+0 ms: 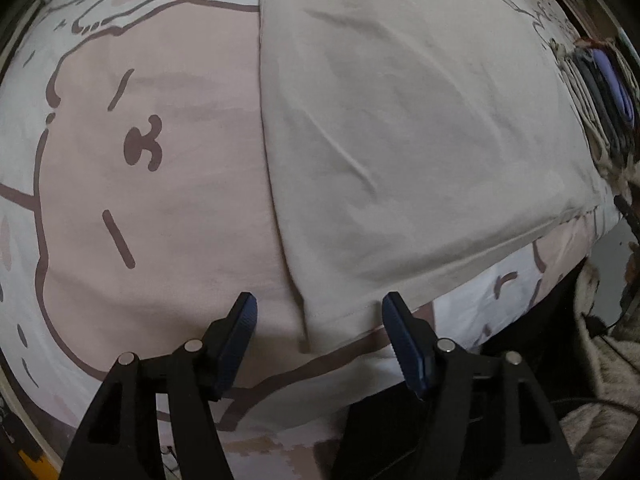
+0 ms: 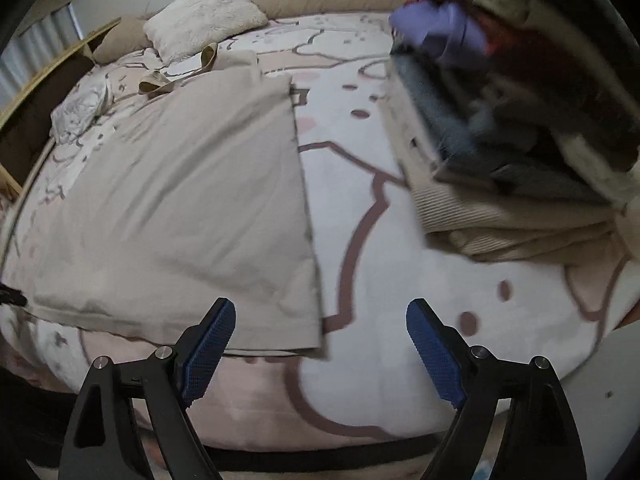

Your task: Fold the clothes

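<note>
- Patterned bedspread (image 2: pixel 400 264) carries your work: a beige garment (image 2: pixel 192 216) lies flat at 10 o'clock, spread for folding.
- Stacked clothes (image 2: pixel 500 152) sit at 2 o'clock, clear of it.
- Your left gripper (image 1: pixel 318 316) straddles its near corner, jaws apart.
- Your right gripper (image 2: pixel 320 320) is spread wide, holding nothing.

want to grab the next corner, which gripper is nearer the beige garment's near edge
Left. The left gripper straddles the beige garment at its near corner. The right gripper sits open just off its other near corner, mostly over bedsheet.
</note>
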Motion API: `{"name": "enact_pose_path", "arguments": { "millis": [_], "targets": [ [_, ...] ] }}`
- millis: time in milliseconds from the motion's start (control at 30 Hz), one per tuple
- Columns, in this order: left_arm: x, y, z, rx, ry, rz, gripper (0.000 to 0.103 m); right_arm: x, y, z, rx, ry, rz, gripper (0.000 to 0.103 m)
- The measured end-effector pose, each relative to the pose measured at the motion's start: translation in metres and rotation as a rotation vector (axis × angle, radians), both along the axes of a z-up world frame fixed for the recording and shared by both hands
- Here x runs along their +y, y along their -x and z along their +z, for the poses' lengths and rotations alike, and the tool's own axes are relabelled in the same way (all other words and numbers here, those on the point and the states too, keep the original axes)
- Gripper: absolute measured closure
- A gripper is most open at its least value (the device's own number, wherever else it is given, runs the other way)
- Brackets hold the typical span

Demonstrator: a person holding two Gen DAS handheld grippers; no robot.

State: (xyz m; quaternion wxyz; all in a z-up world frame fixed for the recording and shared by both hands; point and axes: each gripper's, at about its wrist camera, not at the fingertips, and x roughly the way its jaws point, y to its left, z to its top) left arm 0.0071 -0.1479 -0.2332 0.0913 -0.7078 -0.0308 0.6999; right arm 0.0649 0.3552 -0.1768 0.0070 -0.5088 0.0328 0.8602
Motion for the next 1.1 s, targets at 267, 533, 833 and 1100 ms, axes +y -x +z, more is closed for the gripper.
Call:
{"name": "enact_pose_path", "arguments": {
  "millis": [267,533,833,1100],
  "targets": [
    [-0.022,0.004,-0.012,-0.003,-0.290,0.261,0.029,0.032,-0.009,-0.031,-0.062,0.256,-0.077,0.043],
    [0.015,0.000,-0.002,-0.015,-0.187,0.124,0.098,0.011,0.010,-0.051,-0.120,0.420,-0.070,0.099],
    [-0.018,-0.004,0.097,0.124,-0.129,0.160,0.098,0.007,0.022,0.027,-0.070,0.337,0.016,0.100],
    [0.017,0.005,0.086,-0.015,0.126,-0.007,0.097,-0.001,0.026,0.070,-0.056,0.089,0.138,0.100]
  ]
}}
